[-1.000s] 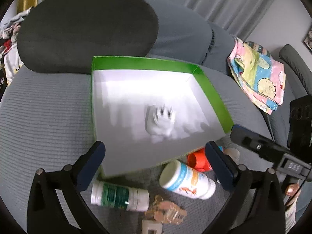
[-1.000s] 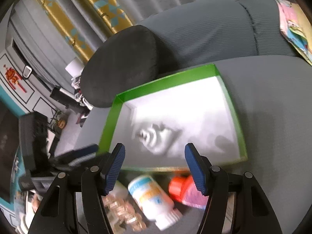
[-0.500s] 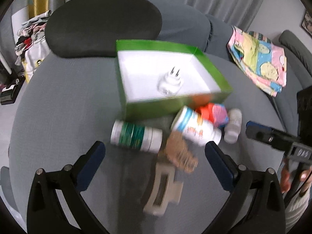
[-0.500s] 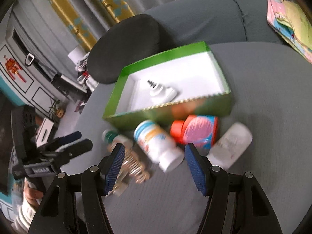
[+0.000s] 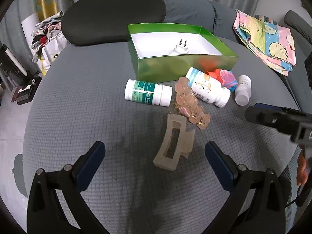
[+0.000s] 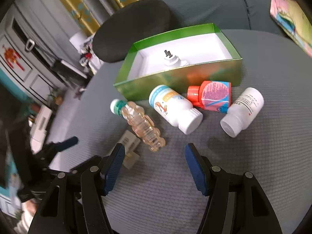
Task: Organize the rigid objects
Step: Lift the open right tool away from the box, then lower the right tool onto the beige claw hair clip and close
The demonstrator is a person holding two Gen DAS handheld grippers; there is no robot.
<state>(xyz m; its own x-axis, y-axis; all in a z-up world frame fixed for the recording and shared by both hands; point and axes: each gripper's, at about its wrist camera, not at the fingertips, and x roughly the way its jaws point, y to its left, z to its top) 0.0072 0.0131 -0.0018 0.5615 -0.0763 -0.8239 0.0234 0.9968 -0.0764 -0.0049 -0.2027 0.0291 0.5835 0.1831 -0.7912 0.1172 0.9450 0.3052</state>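
A green box (image 5: 165,68) (image 6: 156,80) with a white inside holds a white plug adapter (image 5: 180,48) (image 6: 171,59). In front of it lie a green-label bottle (image 5: 148,95), a blue-and-orange-label bottle (image 5: 208,87) (image 6: 175,109), a red-capped pink bottle (image 5: 224,78) (image 6: 212,95) and a small white bottle (image 5: 242,92) (image 6: 241,111). A pink beaded clip (image 5: 190,105) (image 6: 143,124) and a beige claw clip (image 5: 175,142) (image 6: 128,146) lie nearer. My left gripper (image 5: 155,156) hangs open above the claw clip. My right gripper (image 6: 154,154) is open over bare cushion, holding nothing.
Everything rests on a grey quilted seat (image 5: 87,117). A dark cushion (image 5: 113,13) sits behind the box. A patterned cloth (image 5: 267,37) lies at the back right. Clothes and clutter (image 5: 46,33) stand off the seat's left edge.
Both grippers have drawn back from over the box, so the bottles and clips in front of it came into view. The plug stays in the box.
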